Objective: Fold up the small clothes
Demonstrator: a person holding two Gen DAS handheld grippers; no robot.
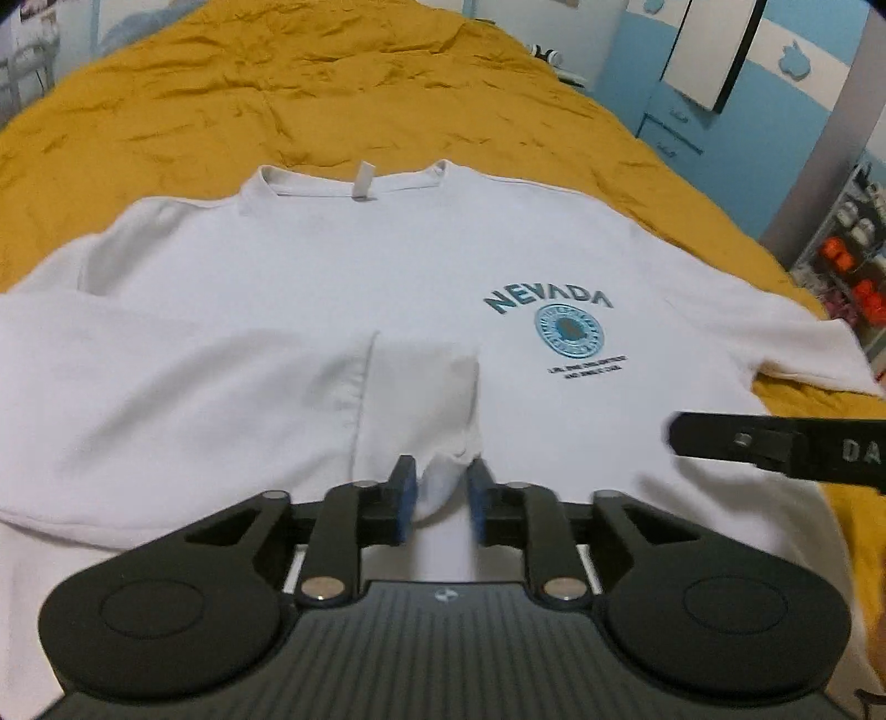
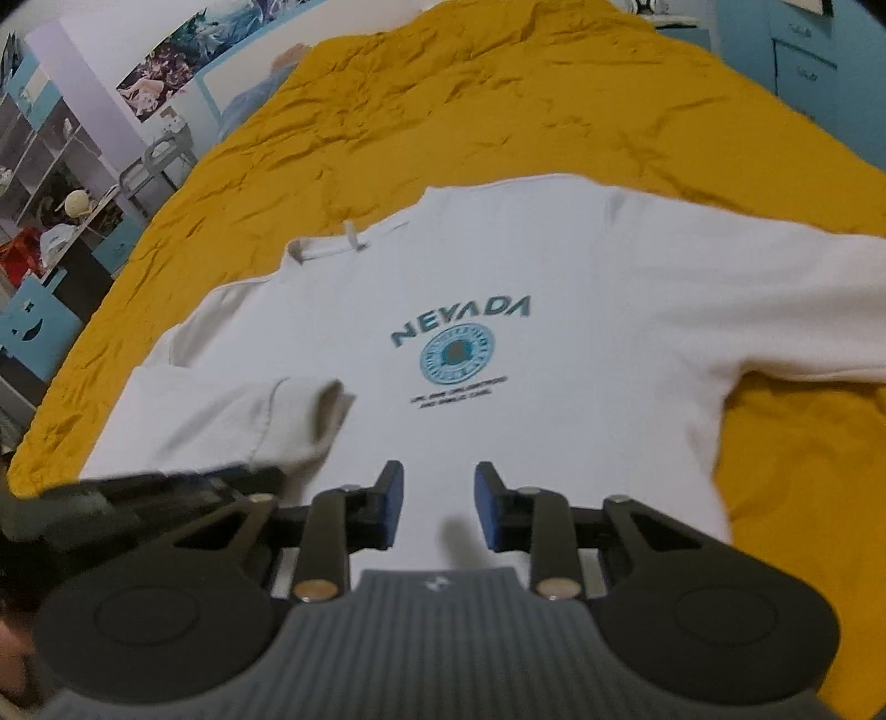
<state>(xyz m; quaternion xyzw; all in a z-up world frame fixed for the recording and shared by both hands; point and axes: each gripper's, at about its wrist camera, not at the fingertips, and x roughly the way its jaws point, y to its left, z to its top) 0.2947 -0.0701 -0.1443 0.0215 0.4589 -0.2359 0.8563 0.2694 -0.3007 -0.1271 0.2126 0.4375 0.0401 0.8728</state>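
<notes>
A white sweatshirt (image 1: 387, 266) with a teal NEVADA print (image 1: 548, 302) lies front up on a mustard bedspread (image 1: 277, 83), collar at the far side. One sleeve (image 1: 221, 387) is folded in across the chest, and its cuff (image 1: 443, 487) ends between the blue pads of my left gripper (image 1: 442, 495). The jaws stand apart and do not pinch the cuff. My right gripper (image 2: 437, 504) is open over the sweatshirt (image 2: 554, 266) below the print (image 2: 462, 321), with nothing between its fingers. The other sleeve (image 2: 803, 310) lies spread out to the right.
The bedspread (image 2: 498, 99) is wrinkled and stretches far beyond the collar. Blue drawers and a white board (image 1: 709, 50) stand to the right of the bed. Shelves with small objects (image 2: 50, 183) stand on its left. The left gripper's body (image 2: 166, 487) shows blurred at the lower left.
</notes>
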